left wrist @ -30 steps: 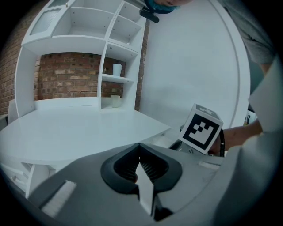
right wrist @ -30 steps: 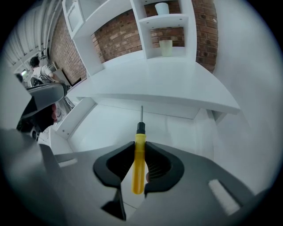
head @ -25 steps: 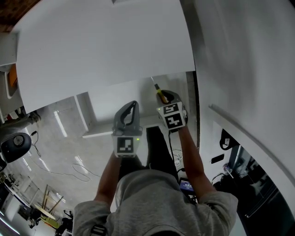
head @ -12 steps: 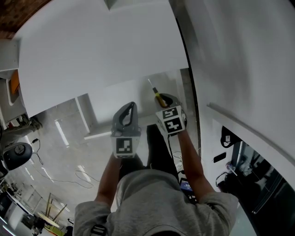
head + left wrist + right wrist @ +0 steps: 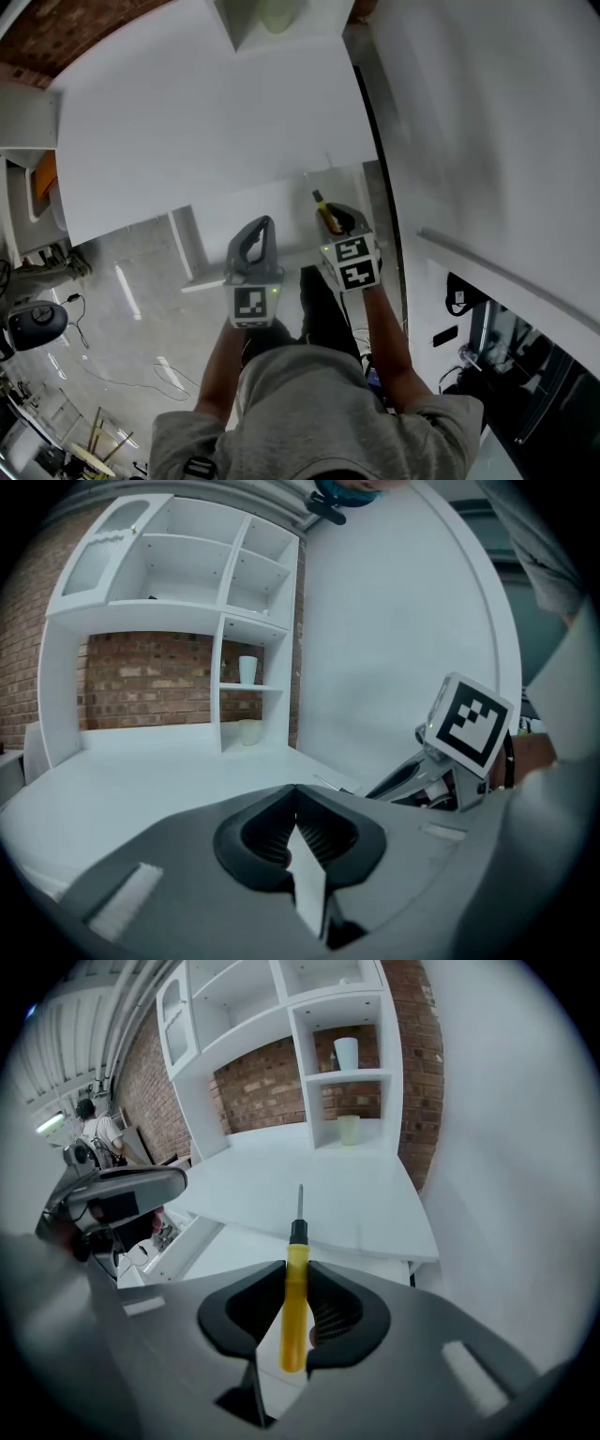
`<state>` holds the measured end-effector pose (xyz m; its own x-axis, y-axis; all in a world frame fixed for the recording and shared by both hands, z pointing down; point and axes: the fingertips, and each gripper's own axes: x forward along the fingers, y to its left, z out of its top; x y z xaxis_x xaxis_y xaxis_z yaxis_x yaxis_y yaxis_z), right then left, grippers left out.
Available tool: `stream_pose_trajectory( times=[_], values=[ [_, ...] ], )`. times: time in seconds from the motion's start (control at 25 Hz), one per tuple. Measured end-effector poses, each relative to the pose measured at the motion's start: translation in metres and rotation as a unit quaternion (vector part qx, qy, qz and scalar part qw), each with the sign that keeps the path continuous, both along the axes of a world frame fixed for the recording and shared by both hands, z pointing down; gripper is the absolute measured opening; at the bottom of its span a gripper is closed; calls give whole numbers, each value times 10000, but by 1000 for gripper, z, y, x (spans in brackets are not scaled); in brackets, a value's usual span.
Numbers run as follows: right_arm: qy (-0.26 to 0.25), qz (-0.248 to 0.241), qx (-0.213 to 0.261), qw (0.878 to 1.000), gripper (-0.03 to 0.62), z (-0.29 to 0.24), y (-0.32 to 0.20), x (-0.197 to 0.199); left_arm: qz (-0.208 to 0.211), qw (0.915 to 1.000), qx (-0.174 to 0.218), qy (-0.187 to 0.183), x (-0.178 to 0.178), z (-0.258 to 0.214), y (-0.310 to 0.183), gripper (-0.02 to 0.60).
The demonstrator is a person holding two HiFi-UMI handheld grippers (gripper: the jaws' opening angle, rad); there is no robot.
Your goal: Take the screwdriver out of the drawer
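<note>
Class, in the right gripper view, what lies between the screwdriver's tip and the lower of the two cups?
Only bare white tabletop separates the screwdriver from the lower cup; the right gripper view shows it.

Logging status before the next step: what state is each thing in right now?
Screwdriver: held, out of the drawer.
Drawer: open.
Right tongs: shut on the yellow handle.
Left tongs: shut, empty.
Shelf cups: upright.
</note>
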<state>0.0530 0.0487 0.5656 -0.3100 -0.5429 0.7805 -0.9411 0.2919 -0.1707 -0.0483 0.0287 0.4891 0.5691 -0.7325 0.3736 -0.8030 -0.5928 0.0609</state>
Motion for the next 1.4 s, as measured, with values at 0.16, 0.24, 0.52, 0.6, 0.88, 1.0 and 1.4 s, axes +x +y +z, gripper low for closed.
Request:
stream_pose_trajectory(
  times=[0.16,0.24,0.52,0.6,0.88,1.0,1.4],
  values=[
    [-49,-60,187,9998,78,-25,-13,0,-103,9999,55,-58,-2,-15,-6,12],
    [-46,-104,330,9994,77,-34,-20,2,-186,9998,106,-50,-2,-25,-11,12],
    [-158,-366,583,9975,77,-67,-50,2,-474,9981,345,-173,-3,-49,-33,12],
    [-206,-481,640,9966,78,-74,-60,0,-627,9972,374,-174,-4,-55,-39,12],
    [-307,-741,723,9942,77,-82,-87,-6,-1046,9937,364,-193,-12,-63,-48,12],
    [-313,-814,729,9935,77,-80,-102,-9,-1167,9923,360,-216,-17,-63,-56,12],
    [-385,-832,543,9943,77,-56,-152,-30,-1425,9891,293,-228,-44,-49,-91,12]
  ],
)
